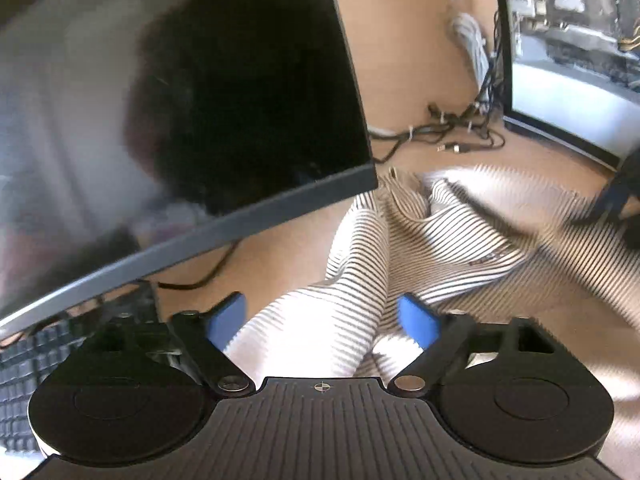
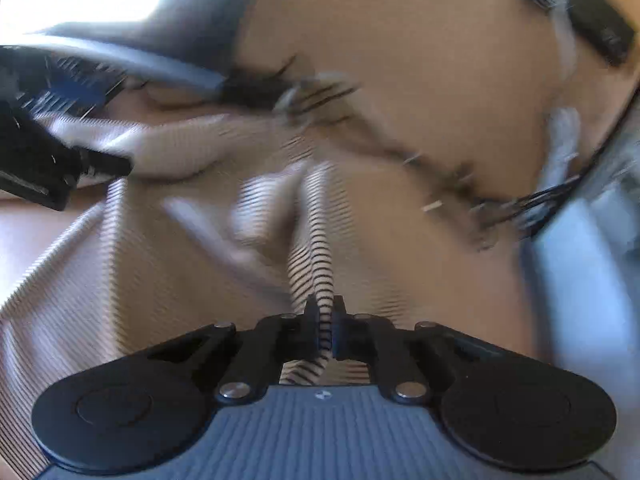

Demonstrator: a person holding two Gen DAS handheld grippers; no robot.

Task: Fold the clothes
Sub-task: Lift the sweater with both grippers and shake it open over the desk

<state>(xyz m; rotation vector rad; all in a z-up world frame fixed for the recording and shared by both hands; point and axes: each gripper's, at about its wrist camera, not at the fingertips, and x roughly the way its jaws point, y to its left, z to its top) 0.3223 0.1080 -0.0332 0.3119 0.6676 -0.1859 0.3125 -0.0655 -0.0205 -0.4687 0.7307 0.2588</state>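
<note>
A white shirt with thin dark stripes (image 1: 460, 240) lies rumpled on a tan desk (image 1: 400, 60). In the left wrist view my left gripper (image 1: 322, 316) is open, its blue pads (image 1: 416, 322) standing on either side of a long band of the shirt without pressing it. In the right wrist view my right gripper (image 2: 325, 322) is shut on a narrow pinched ridge of the striped shirt (image 2: 316, 256), which rises from the blurred cloth ahead. The right tool's dark body (image 1: 616, 200) shows blurred at the right edge of the left view.
A dark monitor (image 1: 240, 100) leans over the desk's left side, with a black keyboard (image 1: 24, 380) under it. Tangled cables (image 1: 452, 136) lie behind the shirt. A second screen or case (image 1: 568, 92) stands at the back right.
</note>
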